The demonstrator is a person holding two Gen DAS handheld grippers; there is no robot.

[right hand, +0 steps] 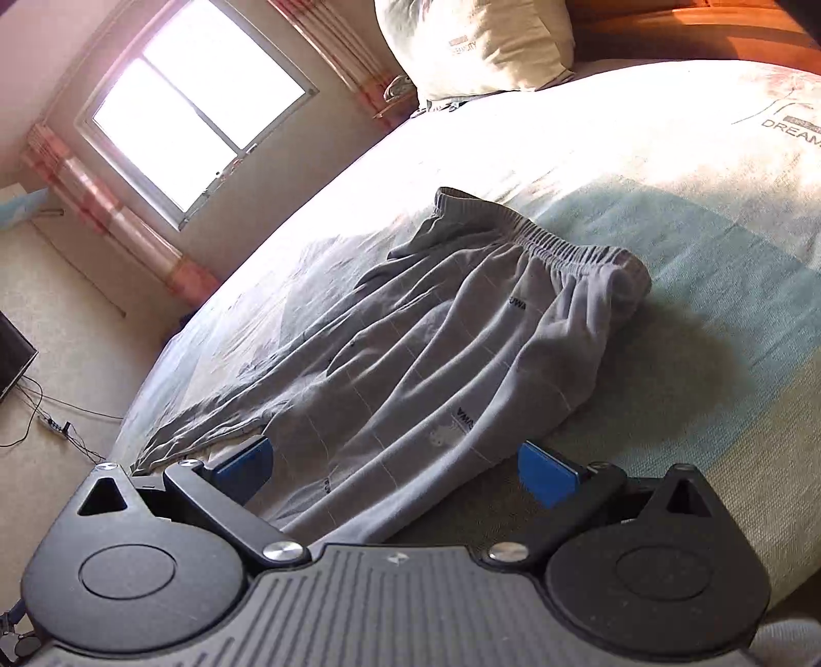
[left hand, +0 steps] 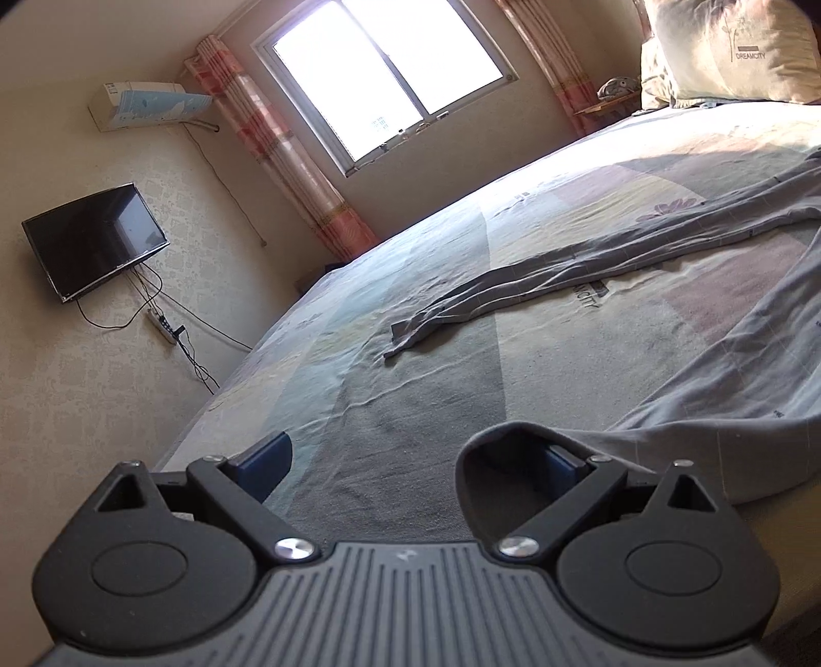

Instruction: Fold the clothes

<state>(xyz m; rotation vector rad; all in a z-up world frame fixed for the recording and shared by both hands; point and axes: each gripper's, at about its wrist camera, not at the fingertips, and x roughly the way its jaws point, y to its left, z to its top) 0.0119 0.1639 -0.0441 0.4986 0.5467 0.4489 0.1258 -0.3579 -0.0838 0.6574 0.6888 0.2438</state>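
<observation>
While both grippers sit low over the bed (left hand: 410,390), a pair of grey sweatpants (right hand: 426,354) lies spread across its patterned bedsheet (right hand: 692,287). In the right wrist view the elastic waistband (right hand: 554,241) points toward the cream pillow (right hand: 477,46) at the headboard, and the cloth runs down toward the camera. The right gripper (right hand: 397,472) has its blue-padded fingers (right hand: 546,474) spread wide, one on each side of the lower part of a trouser leg, with fabric lying between them and nothing pinched. In the left wrist view the left gripper (left hand: 410,462) also stands wide apart; a fold of the grey cloth hem (left hand: 513,441) is draped over its right-hand finger, covering most of the blue pad, while the other finger (left hand: 267,462) is bare above the sheet. Farther out, the other trouser leg (left hand: 590,272) stretches flat and narrow across the bed toward the far edge. Beyond the bed are a bright window (left hand: 385,77) with pink checked curtains (left hand: 287,154), a wall-mounted television (left hand: 95,238), an air conditioner (left hand: 149,105) and a power strip (left hand: 161,326) with trailing cables.
</observation>
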